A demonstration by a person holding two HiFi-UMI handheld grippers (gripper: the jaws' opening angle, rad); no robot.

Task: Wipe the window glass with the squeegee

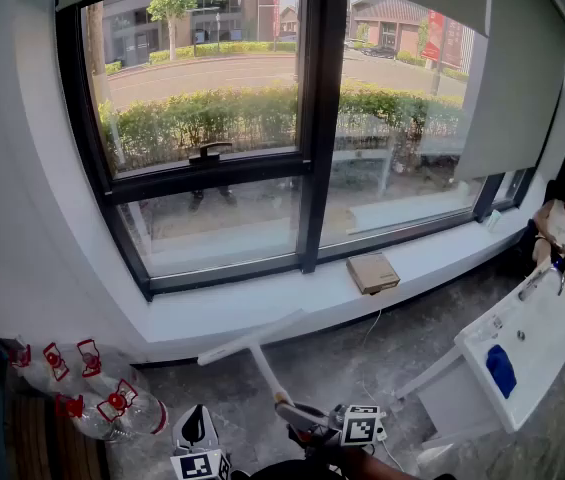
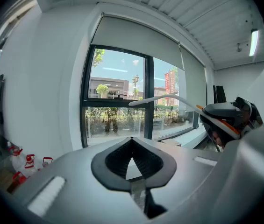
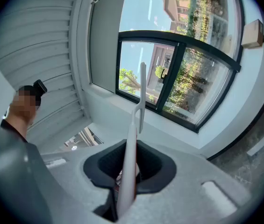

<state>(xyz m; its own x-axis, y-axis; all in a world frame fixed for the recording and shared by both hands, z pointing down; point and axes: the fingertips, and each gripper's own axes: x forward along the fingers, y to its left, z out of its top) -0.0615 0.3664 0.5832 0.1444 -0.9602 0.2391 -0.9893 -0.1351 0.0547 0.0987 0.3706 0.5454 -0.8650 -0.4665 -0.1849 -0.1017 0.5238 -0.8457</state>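
- Your R hand-held gripper (image 3: 131, 169) is clamped on the squeegee (image 3: 132, 139). The white handle runs up between the jaws, w/ the T-head out front.
- In head view the R hand-held gripper (image 1: 300, 415) sits at bottom centre. The squeegee (image 1: 260, 358) angles up and left from it, and its blade lies across the grey wall under the sill (image 1: 262, 313). It is not on the glass.
- The L hand-held gripper (image 2: 132, 158) has its jaws closed tip to tip w/ nothing between them. In head view it (image 1: 196, 430) is low, just left of the R one.
- L gripper view catches the squeegee (image 2: 167, 97) blade crossing in front of the window, w/ the R unit at the right edge.
- The window glass (image 1: 212, 88) has two panes w/ dark frames, a handle on the left one, and a hedge and road outside.
- A cardboard box (image 1: 373, 272) sits on the sill below the right pane.
- Spray bottles (image 1: 97, 393) w/ red triggers are on the floor at lower left.
- A white counter (image 1: 547, 343) is at the right, w/ a blue cloth (image 1: 501, 370) on it.
- A person (image 1: 560, 224) is seated at far right, well apart from you.
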